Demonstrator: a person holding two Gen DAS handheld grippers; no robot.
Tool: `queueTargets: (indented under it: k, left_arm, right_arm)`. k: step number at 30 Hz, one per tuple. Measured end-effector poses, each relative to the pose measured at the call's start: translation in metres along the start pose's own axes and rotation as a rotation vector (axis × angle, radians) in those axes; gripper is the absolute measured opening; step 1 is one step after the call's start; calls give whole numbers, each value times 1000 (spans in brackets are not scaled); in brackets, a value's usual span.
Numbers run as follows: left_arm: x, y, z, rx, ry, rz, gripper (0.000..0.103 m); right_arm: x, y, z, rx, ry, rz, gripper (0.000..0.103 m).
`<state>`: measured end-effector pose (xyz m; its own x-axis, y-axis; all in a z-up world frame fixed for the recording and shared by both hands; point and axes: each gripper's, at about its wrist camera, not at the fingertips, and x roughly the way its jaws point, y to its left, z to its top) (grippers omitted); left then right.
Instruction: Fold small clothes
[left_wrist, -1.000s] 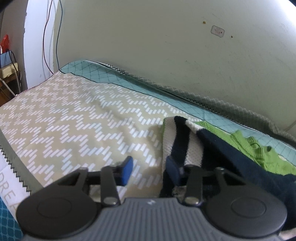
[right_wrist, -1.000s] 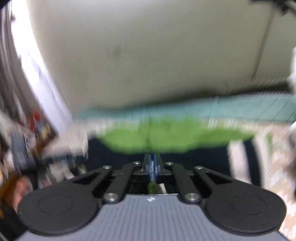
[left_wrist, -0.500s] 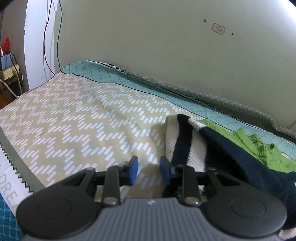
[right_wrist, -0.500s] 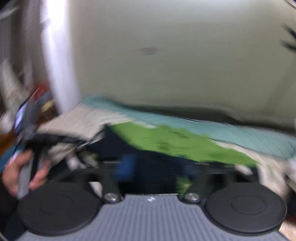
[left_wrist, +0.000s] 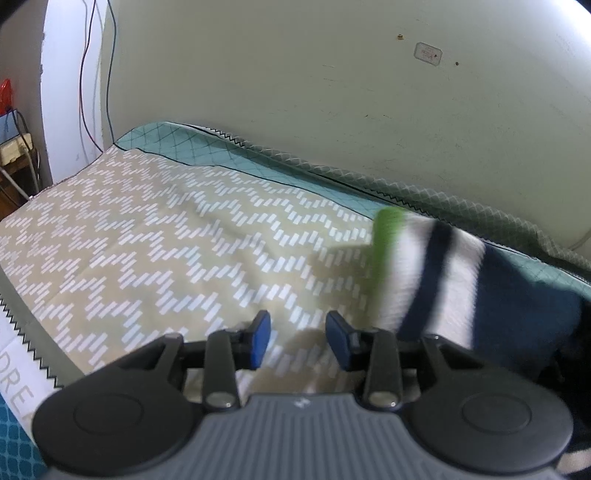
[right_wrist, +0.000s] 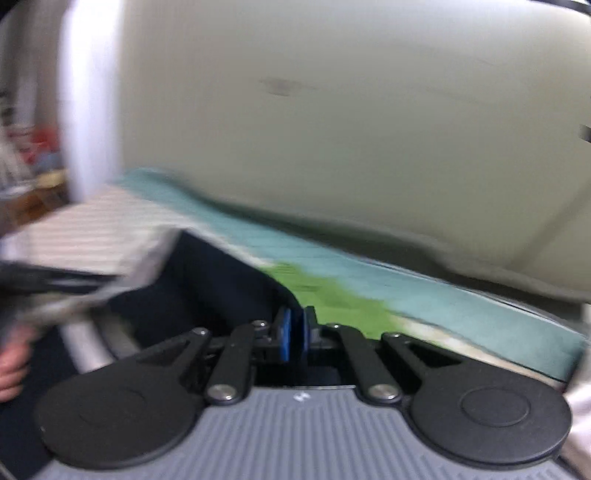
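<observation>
Left wrist view: left gripper (left_wrist: 297, 338) opening, nothing between pads, over bedspread (left_wrist: 147, 236). Striped garment (left_wrist: 443, 280) blurs at 3 o'clock. Right gripper (right_wrist: 294, 334) closed, probably pinching its edge to spread it.

A bedspread (left_wrist: 155, 236) in beige with white zigzag dashes covers most of the surface, lightly rumpled near its middle. Along its far edge runs a teal quilted border (left_wrist: 221, 158) with a diamond grid, trimmed in a black-and-white sawtooth edging (the same trim shows again at the near left corner). Behind it stands a pale greenish wall (left_wrist: 295, 81), scuffed and spotted, bearing 1 small rectangular sticker (left_wrist: 427, 54) high up. At the left, 2 thin cables (left_wrist: 96, 74), 1 red and 1 dark, hang down beside a white strip of wall. Farther left a red object (left_wrist: 5, 95) sits above a cluttered shelf, too small to identify.
</observation>
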<state>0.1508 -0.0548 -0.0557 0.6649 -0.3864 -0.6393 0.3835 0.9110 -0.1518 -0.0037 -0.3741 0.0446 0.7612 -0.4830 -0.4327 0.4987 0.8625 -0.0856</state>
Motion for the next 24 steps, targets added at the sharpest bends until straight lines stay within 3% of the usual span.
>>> queueTargets:
  k: [1,3,4,5,6,8,12,14,16,17,18,20,24]
  left_arm:
    - [0,1,0,-6,1,-8,35]
    - [-1,6,1,-27,5,-40,44]
    - [-1,7,1,-37,5,-58,46]
    - [-2,9,1,-47,1,-80,47]
    - [-3,9,1,-52,-4,-95,47]
    - [-3,5,1,-37,-9,-103,41]
    - [1,-15,-3,66,6,-113,2]
    - [-1,-25,-6,122,-12,-88,2]
    - [-3,-26,-6,127,-33,-67,2]
    - [-5,-19,-5,97,-48,-48,2]
    - [-5,-10,-2,62,-58,-23,2]
    - [-5,11,3,-27,-58,1,2]
    - [1,36,6,-161,1,-80,3]
  right_arm:
    - [9,-8,-2,16,32,-40,3]
    - [11,-28,-5,128,74,30,58]
    - [3,-40,-8,221,43,99,71]
    - [-9,-53,-11,308,-16,167,78]
    - [-23,-63,-16,377,-73,187,78]
    - [-39,-71,-22,397,-94,154,77]
    - [-60,-79,-50,375,-85,67,76]
    - [-60,-80,-63,408,-64,86,73]
    - [-54,-74,-68,410,-27,110,57]
    - [-44,-71,-69,401,8,121,24]
    - [-36,-64,-71,378,53,133,4]
    - [-38,-48,-66,288,42,86,1]
    - [-80,-26,-42,119,-159,-43,0]
